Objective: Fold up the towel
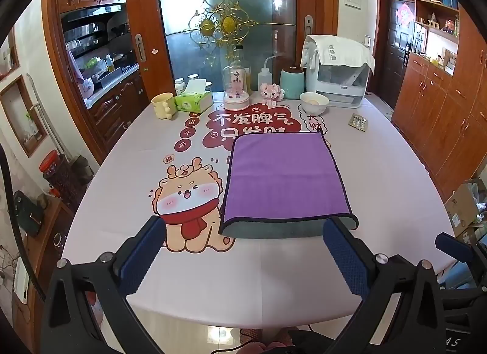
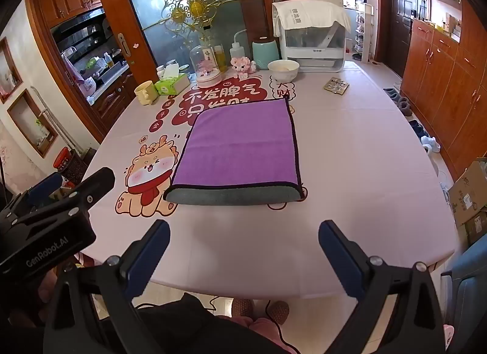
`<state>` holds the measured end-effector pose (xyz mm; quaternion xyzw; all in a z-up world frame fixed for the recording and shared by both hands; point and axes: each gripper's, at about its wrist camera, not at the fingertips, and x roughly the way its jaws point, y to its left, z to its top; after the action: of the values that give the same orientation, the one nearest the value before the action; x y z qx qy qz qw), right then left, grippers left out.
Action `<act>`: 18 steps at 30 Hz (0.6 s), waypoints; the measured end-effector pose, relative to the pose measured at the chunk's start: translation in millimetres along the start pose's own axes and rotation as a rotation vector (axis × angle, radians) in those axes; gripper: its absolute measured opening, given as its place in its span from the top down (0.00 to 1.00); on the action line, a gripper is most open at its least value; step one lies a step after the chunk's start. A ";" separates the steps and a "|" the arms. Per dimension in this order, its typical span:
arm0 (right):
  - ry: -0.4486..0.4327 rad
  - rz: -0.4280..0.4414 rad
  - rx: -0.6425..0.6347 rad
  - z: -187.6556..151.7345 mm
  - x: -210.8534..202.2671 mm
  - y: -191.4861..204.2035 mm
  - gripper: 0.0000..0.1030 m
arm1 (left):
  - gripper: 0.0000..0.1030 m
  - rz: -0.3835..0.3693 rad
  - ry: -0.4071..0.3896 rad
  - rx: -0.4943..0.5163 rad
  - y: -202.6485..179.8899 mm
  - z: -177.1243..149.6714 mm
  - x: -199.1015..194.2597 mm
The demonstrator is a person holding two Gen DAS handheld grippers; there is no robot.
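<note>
A purple towel [image 1: 283,177] with a dark hem lies flat on the pink printed tablecloth [image 1: 213,268], folded over so its grey underside shows along the near edge. It also shows in the right wrist view [image 2: 240,147]. My left gripper [image 1: 243,229] is open and empty, just short of the towel's near edge, its right fingertip over the near right corner. My right gripper [image 2: 243,232] is open and empty, a little back from the towel's near edge. The left gripper's body [image 2: 51,217] shows at the left of the right wrist view.
At the table's far side stand a yellow mug [image 1: 162,105], a tissue box [image 1: 193,100], a glass dome [image 1: 236,86], a teal canister [image 1: 292,83], a white bowl [image 1: 313,101] and a towel-draped appliance [image 1: 338,71]. A blister pack [image 1: 358,122] lies right. Cardboard boxes [image 2: 468,196] sit on the floor.
</note>
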<state>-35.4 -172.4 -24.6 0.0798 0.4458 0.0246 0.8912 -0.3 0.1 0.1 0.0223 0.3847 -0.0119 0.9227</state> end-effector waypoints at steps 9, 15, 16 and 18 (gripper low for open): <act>0.001 0.001 0.002 -0.4 0.7 -0.3 0.04 | 0.01 -0.004 -0.006 0.011 -1.1 4.1 -3.5; -0.002 0.000 0.003 0.6 0.8 -0.7 0.04 | 0.01 -0.010 -0.014 0.009 -2.9 7.5 -8.2; -0.001 0.000 0.003 0.8 1.1 -0.9 0.04 | 0.01 -0.013 -0.014 0.008 -3.0 8.4 -8.4; -0.001 0.001 0.003 0.9 2.0 -1.3 0.04 | 0.01 -0.015 -0.012 0.009 -2.5 8.3 -4.8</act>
<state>-33.5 -173.6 -25.8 0.0816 0.4454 0.0243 0.8913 2.1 -2.8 9.3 0.0233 0.3794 -0.0206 0.9247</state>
